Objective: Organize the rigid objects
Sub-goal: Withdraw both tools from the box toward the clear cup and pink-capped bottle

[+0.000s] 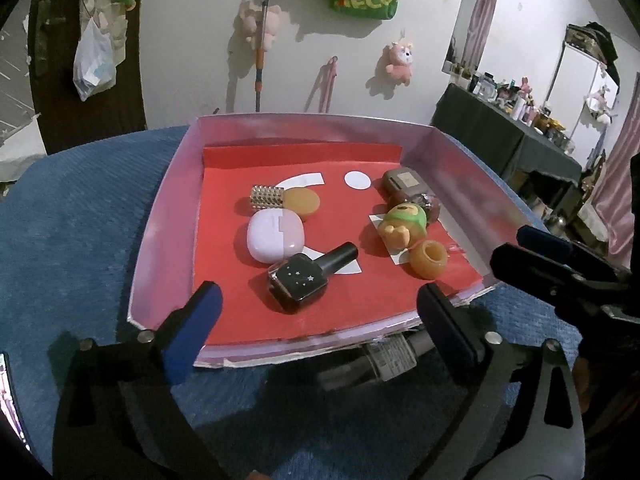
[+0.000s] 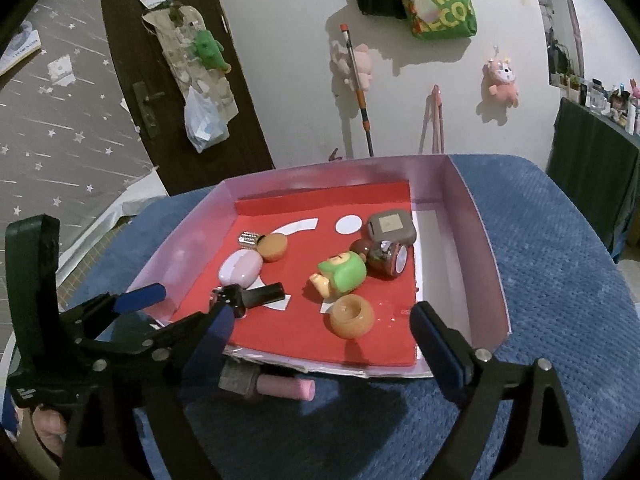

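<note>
A pink tray (image 1: 168, 208) with a red liner holds several small objects: a black nail polish bottle (image 1: 304, 278), a lilac earbud case (image 1: 274, 236), an orange disc (image 1: 302, 200), a studded silver block (image 1: 266, 197), a green-capped toy figure (image 1: 402, 226), an orange round pot (image 1: 429, 259) and a brown case (image 1: 404, 184). My left gripper (image 1: 320, 320) is open and empty at the tray's near edge, just before the bottle. My right gripper (image 2: 324, 332) is open and empty, near the orange pot (image 2: 352, 316). A pink tube (image 2: 276, 388) lies on the blue cloth below the tray.
The tray (image 2: 484, 256) sits on a blue textured cloth (image 2: 560, 280). Behind stands a white wall with hung plush toys and a green bag (image 2: 444, 4), a dark door (image 2: 160, 80) at left, and a cluttered dark table (image 1: 508, 132) at right.
</note>
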### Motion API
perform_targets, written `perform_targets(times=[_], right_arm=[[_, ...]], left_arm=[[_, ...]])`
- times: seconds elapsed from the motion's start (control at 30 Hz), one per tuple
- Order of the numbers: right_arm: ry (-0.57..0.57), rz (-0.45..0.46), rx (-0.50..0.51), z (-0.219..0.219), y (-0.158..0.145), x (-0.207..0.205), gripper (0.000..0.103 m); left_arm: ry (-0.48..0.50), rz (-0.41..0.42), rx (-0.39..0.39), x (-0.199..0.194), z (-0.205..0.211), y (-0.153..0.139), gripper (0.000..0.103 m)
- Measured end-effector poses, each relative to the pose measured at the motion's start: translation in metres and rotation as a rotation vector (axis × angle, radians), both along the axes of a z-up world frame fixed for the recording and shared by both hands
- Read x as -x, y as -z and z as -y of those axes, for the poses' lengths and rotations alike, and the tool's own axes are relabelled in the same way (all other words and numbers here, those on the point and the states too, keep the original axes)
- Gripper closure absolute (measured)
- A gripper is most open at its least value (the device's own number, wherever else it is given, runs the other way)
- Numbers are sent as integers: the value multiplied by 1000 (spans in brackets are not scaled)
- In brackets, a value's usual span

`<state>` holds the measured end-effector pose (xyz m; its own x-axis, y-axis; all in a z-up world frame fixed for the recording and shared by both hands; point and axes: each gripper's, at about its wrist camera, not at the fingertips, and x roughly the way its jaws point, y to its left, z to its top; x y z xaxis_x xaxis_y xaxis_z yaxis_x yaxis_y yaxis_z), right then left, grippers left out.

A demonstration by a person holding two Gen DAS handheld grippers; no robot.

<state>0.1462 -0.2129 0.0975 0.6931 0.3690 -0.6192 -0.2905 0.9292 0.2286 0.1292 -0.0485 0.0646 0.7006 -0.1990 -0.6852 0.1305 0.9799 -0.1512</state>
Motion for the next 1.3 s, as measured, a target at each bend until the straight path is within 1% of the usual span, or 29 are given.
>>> perform_targets(times=[0.03,0.1,0.2,0.27,0.53,0.8,1.17,1.3], right_arm=[[-1,3,-2,1,-1,1,9],[-5,13,-11,1,-4,6,2],[-9,23,-22,1,-7,12,0],[-10,30,-31,1,-9,16,0],[-9,59,-48,4,-17,32,0],[-5,72,-63,4,-19,44,0],[-3,47,-65,4,-8,53,0],[-2,29,-63,2,-2,56,0]], left_arm=[[-1,2,-1,1,0,-1,2],[-1,7,0,5,0,-2,2],[-2,14,2,10,-1,-4,2],[-5,20,2,13,0,-5,0],[-7,45,-11,29,0,-11,0],[-10,44,-1,39,-4,-11,0],[-8,22,1,51,-8,-3,0],[0,11,17,55,-10,2,0]])
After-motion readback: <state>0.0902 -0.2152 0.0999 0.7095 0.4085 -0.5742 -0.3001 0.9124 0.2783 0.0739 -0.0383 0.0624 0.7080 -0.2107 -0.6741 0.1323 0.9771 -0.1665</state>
